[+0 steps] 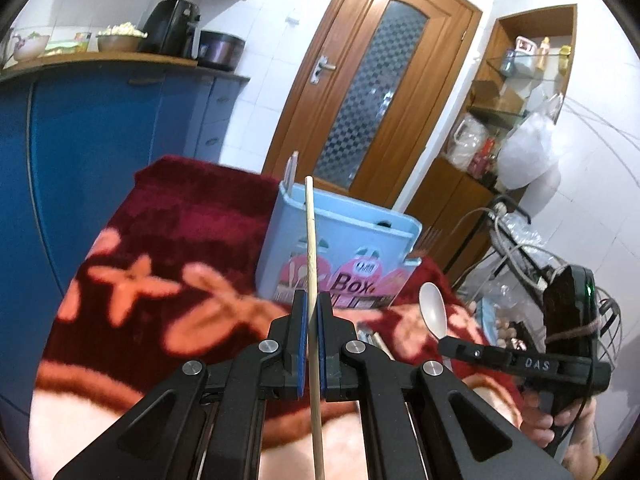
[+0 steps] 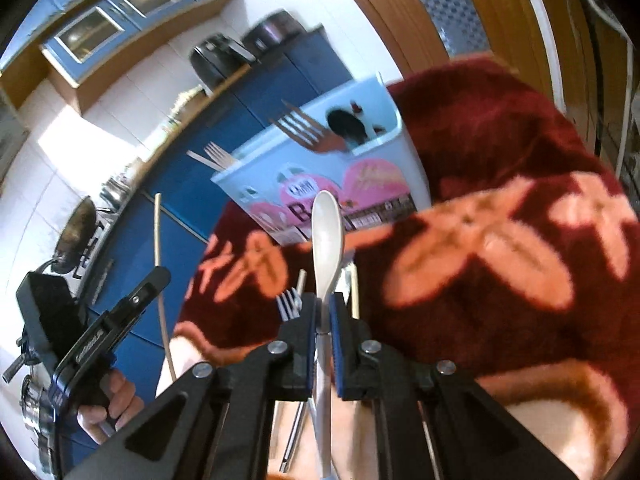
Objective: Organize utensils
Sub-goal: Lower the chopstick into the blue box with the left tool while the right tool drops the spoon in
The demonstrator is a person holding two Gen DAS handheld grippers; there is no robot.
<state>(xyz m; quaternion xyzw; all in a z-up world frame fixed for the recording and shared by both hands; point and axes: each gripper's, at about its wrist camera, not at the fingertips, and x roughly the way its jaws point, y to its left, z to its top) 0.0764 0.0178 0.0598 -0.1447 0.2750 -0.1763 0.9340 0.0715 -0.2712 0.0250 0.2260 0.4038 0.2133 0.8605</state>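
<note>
My left gripper (image 1: 312, 300) is shut on a thin wooden chopstick (image 1: 311, 240), which stands upright in front of the light blue utensil box (image 1: 352, 236). My right gripper (image 2: 322, 300) is shut on the handle of a white spoon (image 2: 328, 228), bowl up, held above the red flowered cloth (image 2: 500, 168). The box (image 2: 360, 160) stands on that cloth and holds a brown fork (image 2: 304, 128) and a wooden fork (image 2: 218, 154). Each view shows the other gripper: the right gripper (image 1: 446, 344) with the spoon (image 1: 434, 310), and the left gripper (image 2: 158, 276) with the chopstick (image 2: 158, 232).
A metal fork (image 2: 289, 305) and other loose utensils lie on the cloth under my right gripper. Blue cabinets (image 1: 100, 152) stand to the left, and a wooden door (image 1: 372, 92) is behind the box. A fan (image 1: 608, 320) and cluttered shelves are to the right.
</note>
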